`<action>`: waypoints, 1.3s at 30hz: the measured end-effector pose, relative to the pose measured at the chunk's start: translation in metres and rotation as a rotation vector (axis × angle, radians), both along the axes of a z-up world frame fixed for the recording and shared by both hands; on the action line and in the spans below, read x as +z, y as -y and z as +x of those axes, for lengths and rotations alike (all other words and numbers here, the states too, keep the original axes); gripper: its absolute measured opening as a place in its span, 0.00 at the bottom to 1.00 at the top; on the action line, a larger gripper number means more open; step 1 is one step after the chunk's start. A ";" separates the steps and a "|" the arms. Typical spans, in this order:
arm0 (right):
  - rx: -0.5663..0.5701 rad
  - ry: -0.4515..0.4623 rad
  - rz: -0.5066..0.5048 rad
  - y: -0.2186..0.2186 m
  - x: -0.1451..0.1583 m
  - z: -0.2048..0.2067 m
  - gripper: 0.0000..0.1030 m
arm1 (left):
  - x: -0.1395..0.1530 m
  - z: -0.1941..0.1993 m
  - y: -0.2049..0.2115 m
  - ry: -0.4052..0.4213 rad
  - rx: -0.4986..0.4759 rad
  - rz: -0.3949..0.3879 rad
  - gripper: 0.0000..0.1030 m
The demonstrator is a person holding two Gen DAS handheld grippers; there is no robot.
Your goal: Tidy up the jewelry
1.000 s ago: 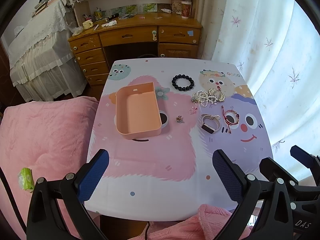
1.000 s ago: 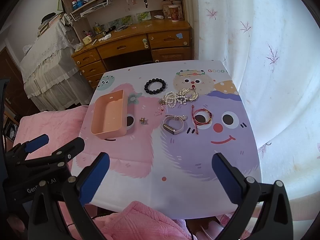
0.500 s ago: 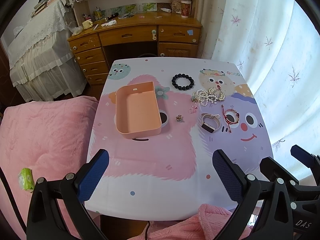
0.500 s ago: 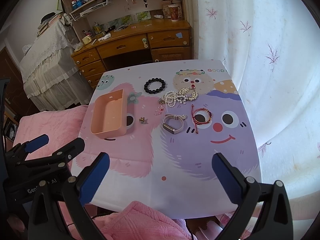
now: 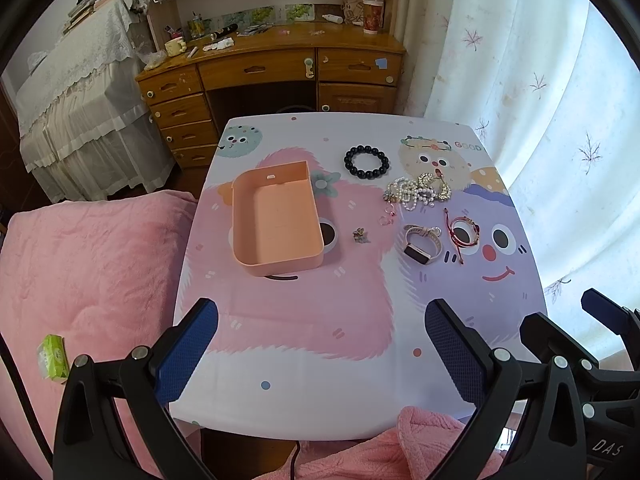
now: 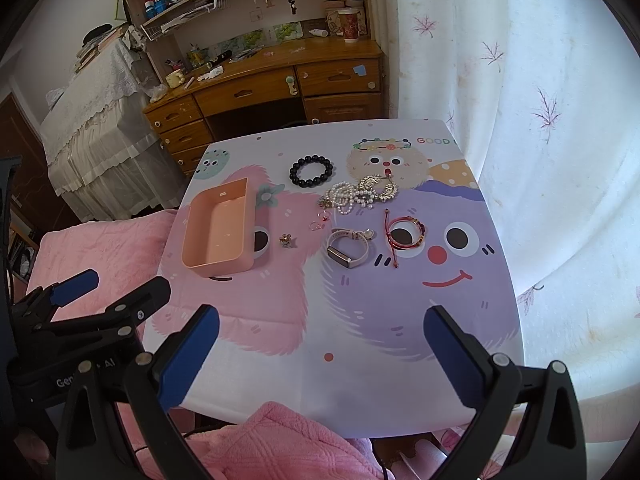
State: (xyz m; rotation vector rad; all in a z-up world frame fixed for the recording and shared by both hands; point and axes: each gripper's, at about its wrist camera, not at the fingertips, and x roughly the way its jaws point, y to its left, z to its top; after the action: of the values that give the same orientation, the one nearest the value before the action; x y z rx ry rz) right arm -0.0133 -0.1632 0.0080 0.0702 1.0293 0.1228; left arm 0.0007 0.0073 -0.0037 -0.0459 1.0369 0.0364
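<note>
Nothing is sorted yet, as far as I can judge. My left gripper point(image 5: 320, 344) hangs above the near edge of the table point(image 5: 320, 392) with its jaws wide apart and nothing between them; my right gripper point(image 6: 320, 344) does the same on the other side, spread and holding nothing. The peach plastic tray point(image 5: 276, 218) sits on the left half of the cartoon-print tablecloth, and its floor is bare. Every piece lies outside it, to its right: the black bead bracelet point(image 5: 366, 162) farthest back, the tangled pearl and gold-leaf necklace point(image 5: 418, 193) just nearer, two tiny pink rings point(image 5: 387, 216) below that, a small flower brooch or charm point(image 5: 361, 235) closest to the tray, the beige-strapped watch band point(image 5: 422, 240), and the red cord bracelet point(image 5: 462, 232) just beside it. So the whole job is left: each of these pieces has to be lifted and dropped into the tray. The little charm looks hardest to pinch.
</note>
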 end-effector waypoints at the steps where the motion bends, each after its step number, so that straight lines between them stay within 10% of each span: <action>1: 0.000 0.000 -0.001 -0.001 0.001 0.000 1.00 | 0.000 0.000 0.000 0.000 0.000 0.000 0.99; 39: -0.032 0.009 0.028 0.001 -0.004 -0.003 1.00 | -0.024 0.004 -0.018 -0.135 -0.004 -0.079 0.99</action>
State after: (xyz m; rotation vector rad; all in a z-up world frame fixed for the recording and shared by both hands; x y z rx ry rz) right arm -0.0160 -0.1645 0.0036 0.1116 1.0170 0.1087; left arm 0.0044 0.0249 -0.0275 -0.1148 1.1735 -0.0053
